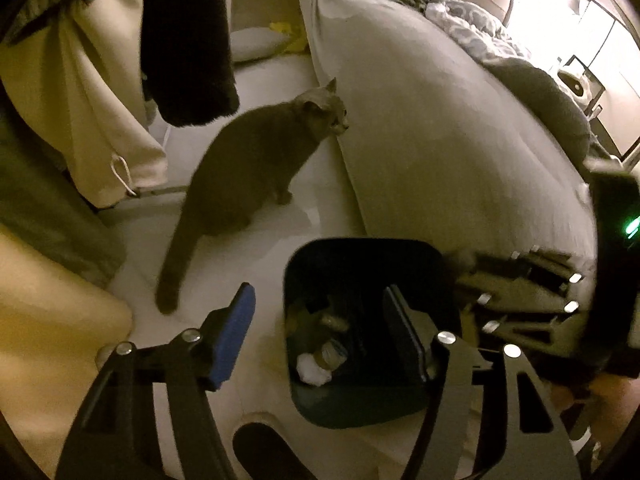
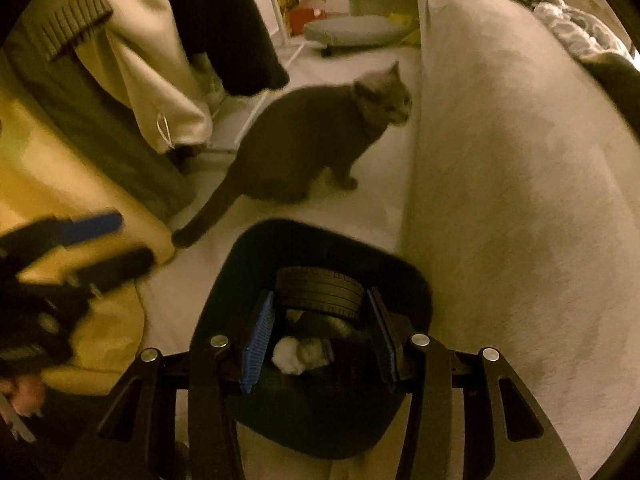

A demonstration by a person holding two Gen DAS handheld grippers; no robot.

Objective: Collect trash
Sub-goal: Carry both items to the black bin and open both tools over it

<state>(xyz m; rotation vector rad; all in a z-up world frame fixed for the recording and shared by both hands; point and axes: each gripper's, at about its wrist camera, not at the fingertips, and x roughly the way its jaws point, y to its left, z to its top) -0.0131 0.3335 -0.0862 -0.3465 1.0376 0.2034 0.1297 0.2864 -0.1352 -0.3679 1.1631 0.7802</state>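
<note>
Right gripper (image 2: pixel 320 320) fingers clamp a ribbed black roll (image 2: pixel 320 293) above the rounded bin (image 2: pixel 224 280); left gripper (image 1: pixel 320 332) fingers wide, empty.

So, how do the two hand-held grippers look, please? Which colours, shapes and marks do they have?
Each hand-held gripper, left and right, is a black frame of flat linkage bars with cut-out slots, joined by round silver bolts. One finger carries a ribbed blue pad, the other a dark pad. In the left wrist view, the right gripper's black body shows a small green light. No cables or sleeves are visible.

Black claw (image 2: pixel 320 332) arms, silver screws, one blue pad (image 2: pixel 258 346).
</note>
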